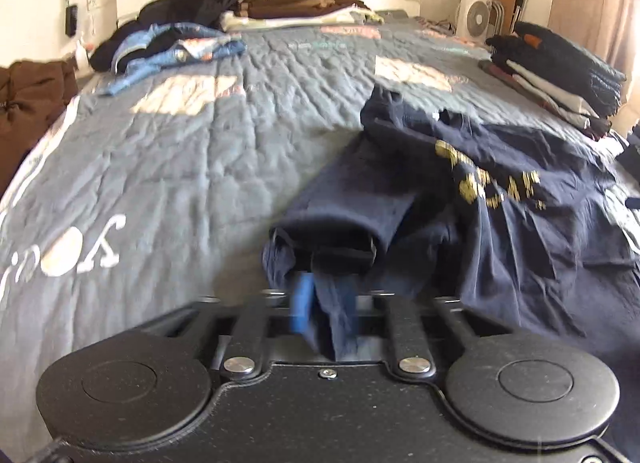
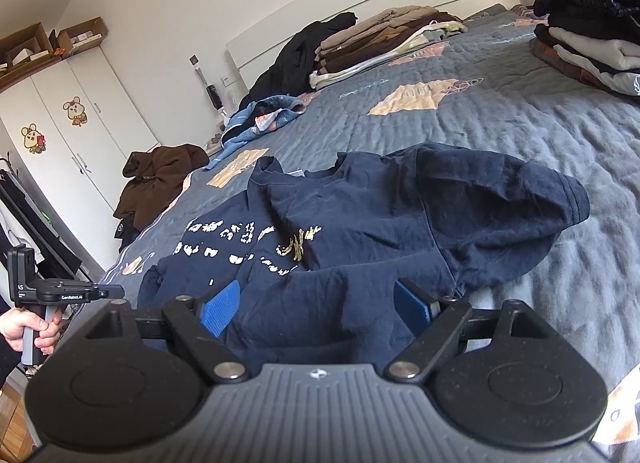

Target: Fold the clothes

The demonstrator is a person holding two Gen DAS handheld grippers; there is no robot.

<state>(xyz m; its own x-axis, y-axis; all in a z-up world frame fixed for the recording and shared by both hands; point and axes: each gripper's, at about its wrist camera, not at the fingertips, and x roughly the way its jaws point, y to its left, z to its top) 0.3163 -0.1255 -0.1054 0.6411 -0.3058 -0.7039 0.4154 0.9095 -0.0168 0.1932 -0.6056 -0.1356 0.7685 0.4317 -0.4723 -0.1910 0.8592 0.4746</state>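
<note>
T-shirt (image 2: 360,223), navy w/ gold print across the chest, lies crumpled on the quilt (image 2: 520,123) near the bed's front edge; print too broken up to read in the right view, blurred in the left. One sleeve (image 2: 520,207) bulges up at right in the right wrist view.

L gripper (image 1: 324,295): a fold of the tee hangs betw. its fingers, a blue pad (image 1: 301,303) just beside the cloth. Motion blur hides whether the pads press it; grip cannot be told. In the right view the L gripper shows at far left, held by a hand (image 2: 32,329), body marked "GenRobot.AI".

R gripper (image 2: 320,305): jaws wide apart, blue pads (image 2: 220,305) either side of the tee's hem, cloth lying betw. them, not pinched.

Quilt: grey-blue, peach patches, white script lettering (image 1: 80,247) seen upside down, not legible.

Bkgd: folded stack (image 2: 592,23) at right edge of bed; tan/brown stack (image 2: 380,47) by the headboard (image 2: 360,11); blue jeans (image 2: 260,119); brown garment (image 2: 160,179) at the bed's left side. Wardrobe (image 2: 80,123) w/ two cartoon mouse stickers. Fan (image 1: 478,17) beyond the bed.
</note>
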